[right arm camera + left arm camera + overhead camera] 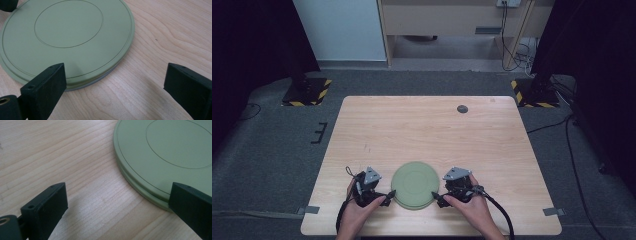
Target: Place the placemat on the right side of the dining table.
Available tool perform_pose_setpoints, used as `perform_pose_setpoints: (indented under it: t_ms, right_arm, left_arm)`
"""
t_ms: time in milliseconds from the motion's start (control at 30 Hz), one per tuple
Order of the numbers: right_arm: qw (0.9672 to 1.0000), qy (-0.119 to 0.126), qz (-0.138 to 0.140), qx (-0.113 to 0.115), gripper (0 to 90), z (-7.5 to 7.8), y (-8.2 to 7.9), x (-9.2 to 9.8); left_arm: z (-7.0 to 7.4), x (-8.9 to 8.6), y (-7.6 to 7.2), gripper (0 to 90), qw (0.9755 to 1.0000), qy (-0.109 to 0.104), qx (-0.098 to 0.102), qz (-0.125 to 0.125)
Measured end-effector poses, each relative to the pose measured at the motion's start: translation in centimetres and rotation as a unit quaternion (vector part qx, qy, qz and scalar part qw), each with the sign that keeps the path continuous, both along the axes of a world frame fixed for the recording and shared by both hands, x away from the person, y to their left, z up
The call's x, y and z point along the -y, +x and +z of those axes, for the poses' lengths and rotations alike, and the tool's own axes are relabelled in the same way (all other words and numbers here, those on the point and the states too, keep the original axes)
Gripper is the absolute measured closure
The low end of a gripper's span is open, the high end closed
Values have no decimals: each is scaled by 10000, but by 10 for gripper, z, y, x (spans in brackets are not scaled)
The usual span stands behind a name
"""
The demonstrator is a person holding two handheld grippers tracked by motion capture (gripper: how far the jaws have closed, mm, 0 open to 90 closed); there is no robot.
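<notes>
Floor: grey carpet (272, 150) on every side of the counter, with two black stand bases edged in yellow-black stripes, one (307, 91) off the far left corner and one (532, 92) off the far right corner; cables (579, 165) run along the right side.
Counter: pale wood top (427, 125), bare across its far and middle parts, so there is wide open room beyond the disc; side edges well apart from both hands; grey tape tabs (311, 209) at the near corners.
Disc: flat round green disc (413, 184) lies near the counter's near edge, centred between the two grippers; it looks like two stacked layers with a groove round the rim, and a ring is scored on its top face.
Left gripper: left gripper (388, 196) sits just beside the disc's left rim, jaws spread wide apart and holding nothing; in the left gripper view one jaw overlaps the rim, the other stands over bare wood.
Right gripper: right gripper (437, 197) sits just beside the disc's right rim, released, jaws wide; one jaw overlaps the disc's edge.
Small mark: dark round spot (462, 108) near the far edge, well apart from everything.
</notes>
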State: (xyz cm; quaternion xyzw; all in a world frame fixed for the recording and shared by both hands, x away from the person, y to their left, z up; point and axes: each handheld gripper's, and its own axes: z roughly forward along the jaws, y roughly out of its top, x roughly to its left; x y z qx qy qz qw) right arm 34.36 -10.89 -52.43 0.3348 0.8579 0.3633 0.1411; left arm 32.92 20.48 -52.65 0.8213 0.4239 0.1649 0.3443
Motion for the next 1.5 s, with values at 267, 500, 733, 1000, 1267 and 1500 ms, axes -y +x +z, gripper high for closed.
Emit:
perform_pose_setpoints:
  t_ms: [267,500,733,1000,1267,1500]
  right_arm:
    - [9999,25,-100,13,69,0,1,1]
    - [10000,45,-57,-58,44,-1,-1,-1]
    - [9996,5,-268,-43,28,-1,4,1]
    - [9997,29,-176,-164,56,-1,0,0]
    - [9995,9,-308,-91,38,-1,5,1]
    - [9996,8,-269,-90,57,-1,2,0]
  left_arm:
    - [-1,1,0,26,10000,-45,15,84]
    - [-1,2,1,15,9999,-5,11,128]
    - [-1,5,4,12,9997,36,69,229]
    - [0,6,3,17,9997,86,74,223]
    - [0,9,5,20,9994,91,141,299]
    - [0,10,5,16,9994,106,122,300]
